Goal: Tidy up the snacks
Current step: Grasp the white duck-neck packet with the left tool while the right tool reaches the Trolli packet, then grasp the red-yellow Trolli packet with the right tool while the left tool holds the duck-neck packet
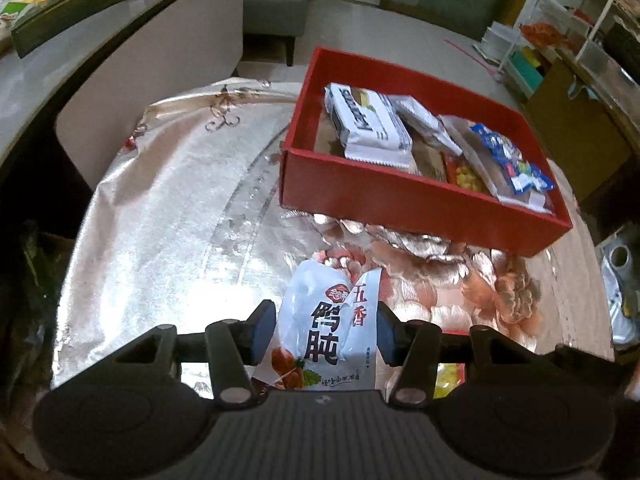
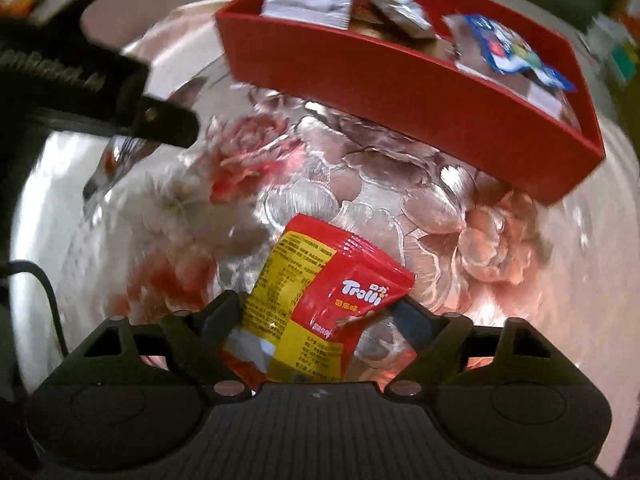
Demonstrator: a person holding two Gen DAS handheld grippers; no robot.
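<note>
My left gripper [image 1: 326, 330] is shut on a white snack packet [image 1: 324, 320] with black and red lettering, held above the shiny flowered tablecloth [image 1: 168, 208]. Up and to the right of it stands a red box [image 1: 420, 208] holding several snack packets, among them a white one [image 1: 368, 124] and a blue one [image 1: 508, 156]. In the right wrist view my right gripper [image 2: 320, 312] is shut on a red and yellow Trolli packet [image 2: 332, 284], which buckles between the pads. The red box [image 2: 400, 96] lies beyond it. The left gripper's black finger [image 2: 168, 122] shows at upper left.
A grey counter [image 1: 60, 64] with a long dark green box [image 1: 76, 8] runs along the upper left. A grey sofa [image 1: 276, 12] and shelves [image 1: 560, 40] stand past the table. Something yellow [image 1: 448, 376] lies on the cloth beneath my left gripper.
</note>
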